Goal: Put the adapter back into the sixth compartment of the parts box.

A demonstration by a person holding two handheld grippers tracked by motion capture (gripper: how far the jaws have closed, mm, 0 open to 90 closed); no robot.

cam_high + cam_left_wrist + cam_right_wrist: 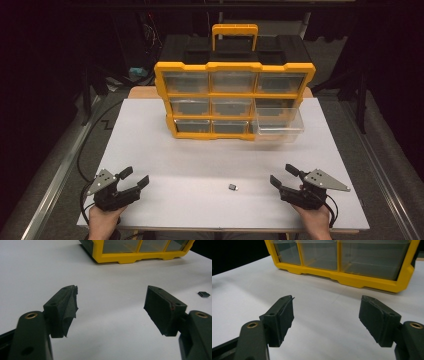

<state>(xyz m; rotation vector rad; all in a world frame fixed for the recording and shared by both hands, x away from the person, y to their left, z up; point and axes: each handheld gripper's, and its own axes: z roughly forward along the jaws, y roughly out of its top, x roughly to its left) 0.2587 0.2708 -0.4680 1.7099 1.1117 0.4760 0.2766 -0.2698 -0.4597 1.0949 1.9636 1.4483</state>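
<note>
My left claw [134, 179] sits low at the near left of the table [150, 150], jaws wide apart, nothing in them. My right claw [282, 176] sits at the near right, jaws wide apart too, also w/ nothing. Both point in & fwd. My hands hold them from below.

The chip [233, 187] lies flat on the table btwn the claws, a bit nearer the right one, not touching either. It's tiny, dark, square-ish.

Claw pads [70, 307] are black & rough, w/ frayed tape. The table is white & smooth. The box [235, 97] is yellow plastic w/ clear drawers, far side. One drawer [278, 125] at bottom right is pulled out.
</note>
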